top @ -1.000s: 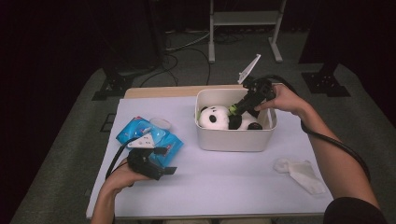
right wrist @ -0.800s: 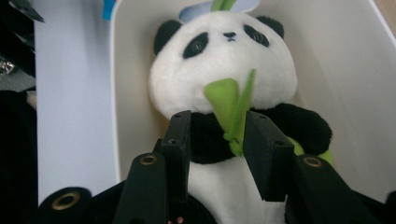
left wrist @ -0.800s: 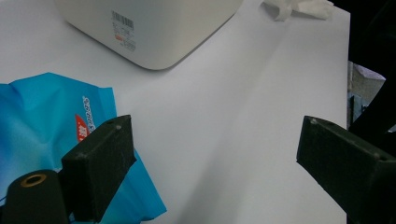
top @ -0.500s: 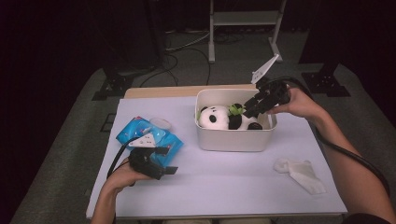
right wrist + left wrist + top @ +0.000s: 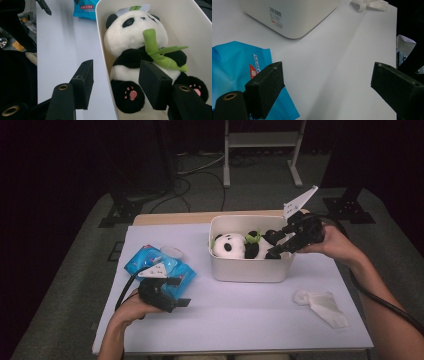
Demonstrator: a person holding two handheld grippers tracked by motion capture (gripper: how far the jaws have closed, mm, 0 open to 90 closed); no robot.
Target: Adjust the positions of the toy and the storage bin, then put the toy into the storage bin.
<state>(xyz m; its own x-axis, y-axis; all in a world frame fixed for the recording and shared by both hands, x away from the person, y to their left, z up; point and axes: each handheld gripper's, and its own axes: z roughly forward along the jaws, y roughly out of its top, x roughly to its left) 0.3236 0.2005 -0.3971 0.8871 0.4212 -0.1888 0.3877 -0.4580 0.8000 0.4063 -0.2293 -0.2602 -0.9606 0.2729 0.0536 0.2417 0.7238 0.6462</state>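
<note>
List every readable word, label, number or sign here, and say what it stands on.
Nothing can be quoted.
Blue packet: white characters and a red patch, too blurred to read.
White bin: sticker with a barcode and red mark, print too small to read.

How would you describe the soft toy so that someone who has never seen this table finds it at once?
Start from the white table, then find the white plastic bin near its far edge. The plush panda lies inside it, black and white, holding a green bamboo stalk; the blue wipes packet and crumpled white cloth lie outside on the tabletop.
</note>
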